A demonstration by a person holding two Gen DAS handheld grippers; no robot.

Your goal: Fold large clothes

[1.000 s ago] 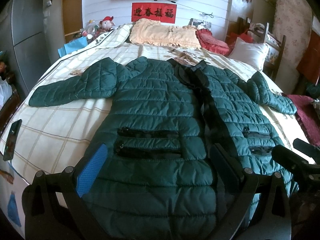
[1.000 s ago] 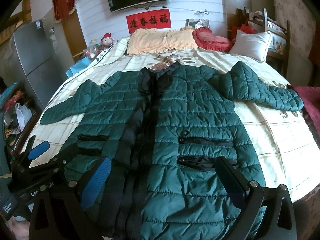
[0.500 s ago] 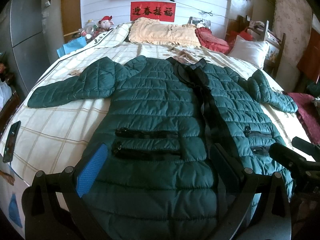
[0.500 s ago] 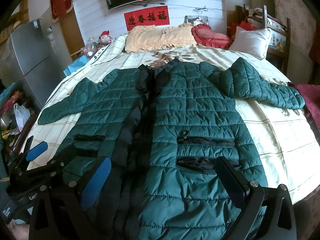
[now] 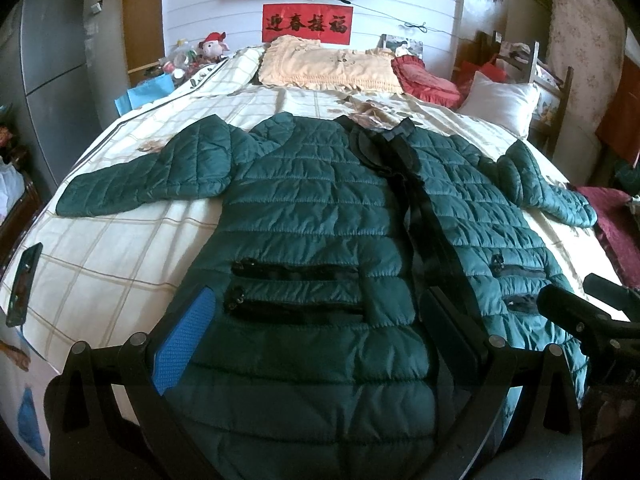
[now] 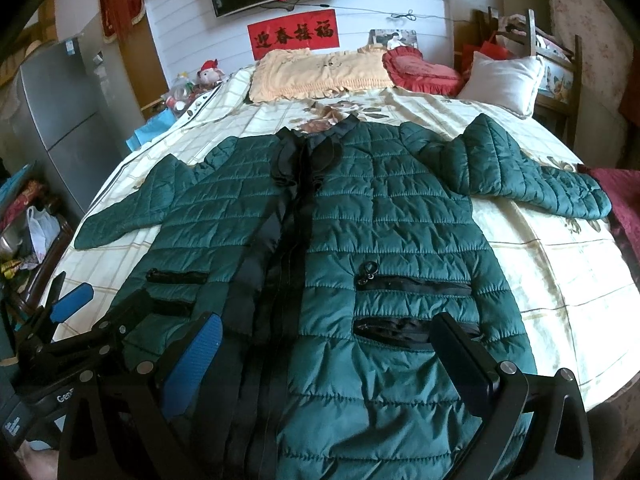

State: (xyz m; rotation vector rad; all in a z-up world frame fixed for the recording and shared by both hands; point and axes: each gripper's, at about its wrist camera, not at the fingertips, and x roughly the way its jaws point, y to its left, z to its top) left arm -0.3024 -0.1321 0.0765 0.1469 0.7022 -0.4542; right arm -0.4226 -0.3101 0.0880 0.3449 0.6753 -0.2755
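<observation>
Two grippers are hovering over the near hem of a dark green quilted puffer jacket [image 5: 312, 216], which is lying front-up and spread flat on the cream checked bedspread [image 5: 120, 264], collar toward the far pillows, both sleeves stretched outward.

Risks, as judged from this layout:
- Padded, slippery-looking shell: a shallow pinch is likely catching only the top layer, so the front panel could be lifting away from the back and the fold coming out crooked.
- Black zip placket [image 6: 288, 248] is lying bunched and slightly off-centre; folding across it may be trapping a ridge.
- Right sleeve [image 6: 532, 180] is reaching to the bed's right edge and could be sliding off if the body is dragged.
- Dark phone-like slab [image 5: 24, 284] is sitting at the near left edge of the bed; a swept sleeve could be knocking it down.

Left gripper [image 5: 316, 328]: jaws spread wide, holding nothing, framing the left front panel near its two pocket zips; contact with the fabric cannot be judged.
Right gripper [image 6: 324, 356]: likewise wide apart and empty, sitting over the right front panel beside the placket.
</observation>
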